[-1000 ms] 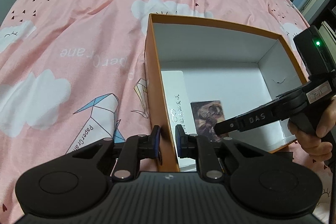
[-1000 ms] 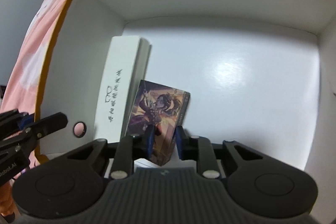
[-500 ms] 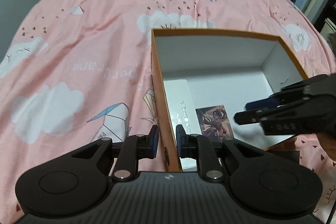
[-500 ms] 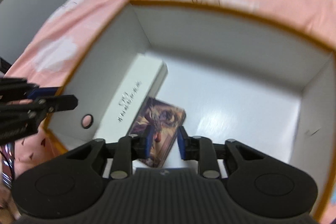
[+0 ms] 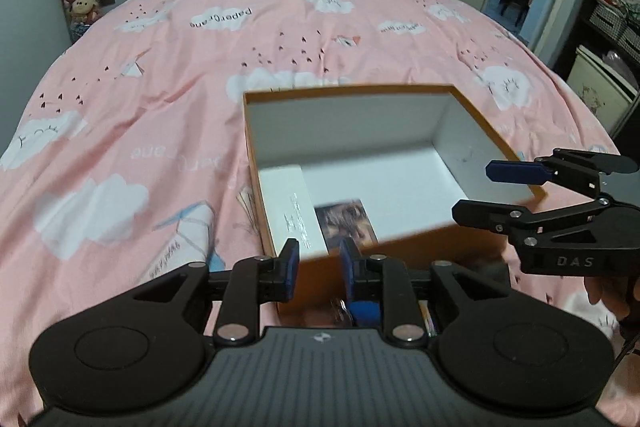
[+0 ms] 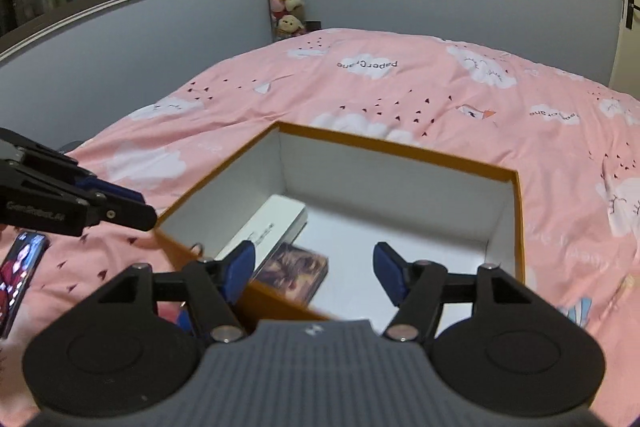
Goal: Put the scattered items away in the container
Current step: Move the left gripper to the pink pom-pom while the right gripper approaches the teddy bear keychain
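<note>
With the card pack and white case in the box, we lift both grippers clear, left gripper & right gripper jaws opening on nothing, then go for prob. a phone near-left.

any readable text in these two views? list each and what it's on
"DAS": on the right gripper, side of its body.
"PaperCrane": printed upside down on the pink bedspread, repeated across it.
White long box in the orange box: print too blurred to read.
Left gripper body lettering: too blurred.
Picture card box: no legible text.
</note>
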